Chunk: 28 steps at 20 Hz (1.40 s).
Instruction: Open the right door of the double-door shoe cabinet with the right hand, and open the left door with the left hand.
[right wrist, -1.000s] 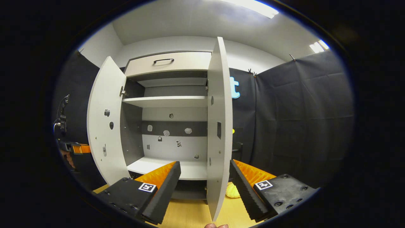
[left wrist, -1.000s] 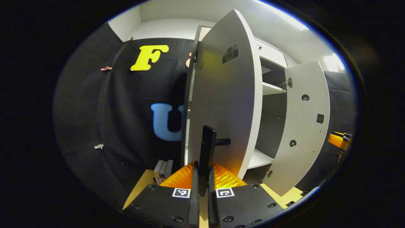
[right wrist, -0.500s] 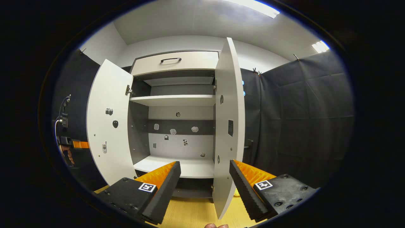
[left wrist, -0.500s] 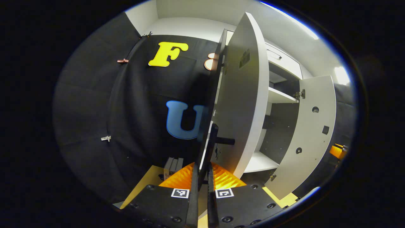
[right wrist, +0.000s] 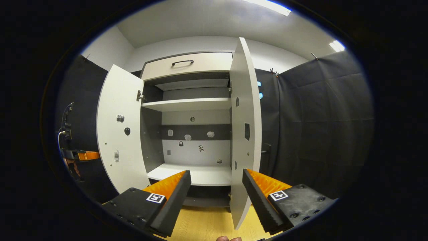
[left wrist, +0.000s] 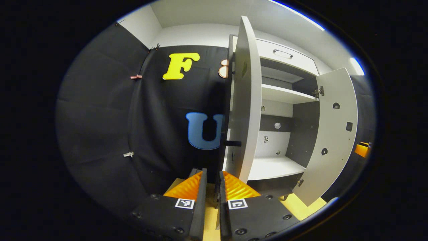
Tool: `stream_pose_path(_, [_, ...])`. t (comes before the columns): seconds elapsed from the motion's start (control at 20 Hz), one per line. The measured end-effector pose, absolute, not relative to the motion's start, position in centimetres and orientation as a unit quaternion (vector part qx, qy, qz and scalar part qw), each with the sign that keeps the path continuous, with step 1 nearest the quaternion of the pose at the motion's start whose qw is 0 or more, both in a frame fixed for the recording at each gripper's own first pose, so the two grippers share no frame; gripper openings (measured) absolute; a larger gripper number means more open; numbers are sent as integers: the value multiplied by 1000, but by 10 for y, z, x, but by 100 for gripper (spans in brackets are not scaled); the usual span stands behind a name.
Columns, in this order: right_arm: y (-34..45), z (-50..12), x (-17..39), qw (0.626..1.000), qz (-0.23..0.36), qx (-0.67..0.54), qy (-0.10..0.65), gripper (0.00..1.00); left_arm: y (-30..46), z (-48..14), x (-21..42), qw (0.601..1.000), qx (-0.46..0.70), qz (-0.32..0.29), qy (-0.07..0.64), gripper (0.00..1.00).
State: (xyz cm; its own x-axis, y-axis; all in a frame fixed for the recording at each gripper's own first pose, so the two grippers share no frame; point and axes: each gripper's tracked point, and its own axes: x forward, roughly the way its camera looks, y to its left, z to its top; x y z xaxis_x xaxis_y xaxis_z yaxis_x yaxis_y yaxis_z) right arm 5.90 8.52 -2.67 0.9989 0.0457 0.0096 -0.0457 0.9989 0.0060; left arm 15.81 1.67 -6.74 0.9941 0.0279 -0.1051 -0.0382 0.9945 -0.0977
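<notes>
The shoe cabinet (right wrist: pixel 187 65) stands with both doors swung out. In the left gripper view the left door (left wrist: pixel 245 100) is nearly edge-on, its dark handle (left wrist: pixel 232 143) sticking out to the left. My left gripper (left wrist: pixel 211 179) sits below and in front of that handle, apart from it, its fingers parted by a narrow gap with nothing between them. The right door (right wrist: pixel 245 134) hangs open just ahead of my right gripper (right wrist: pixel 216 180), which is wide open and empty. The left door (right wrist: pixel 120 134) and the left gripper (right wrist: pixel 83 155) show at the left of the right gripper view.
Inside are a white upper shelf (right wrist: pixel 185 104) and bottom shelf (right wrist: pixel 194 174), with small stickers on the back panel. A drawer with a dark handle (right wrist: pixel 182 62) tops the cabinet. Black cloth walls flank it. The floor (right wrist: pixel 200 231) is yellow wood.
The left gripper has let go of the left door's handle and drawn back; its fingers parted slightly. The left door swung wider. The right gripper stayed open.
</notes>
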Motion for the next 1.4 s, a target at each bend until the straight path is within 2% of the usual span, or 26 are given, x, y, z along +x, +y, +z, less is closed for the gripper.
stream_pose_path(0.2, [88, -24, 57, 999, 31, 3, -6, 97, 2, -54, 136, 998, -40, 9, 39, 42])
stream_pose_path(0.35, [90, -22, 57, 999, 34, 3, -10, 97, -10, -46, 124, 999, -17, 3, 34, 74])
stream_pose_path(0.4, [90, -23, 56, 999, 35, 4, -10, 97, -17, -43, 121, 999, -16, -2, 31, 77])
stream_pose_path(0.5, [90, -23, 56, 999, 34, 5, -9, 97, -31, -43, 115, 999, -19, -11, 32, 94])
stream_pose_path(0.55, [90, -23, 56, 999, 32, 4, -9, 97, -35, -44, 113, 999, -18, -11, 31, 98])
stream_pose_path(1.4, [89, -8, 44, 999, 29, 8, -27, 98, -89, -30, 83, 999, -18, -27, 18, 97])
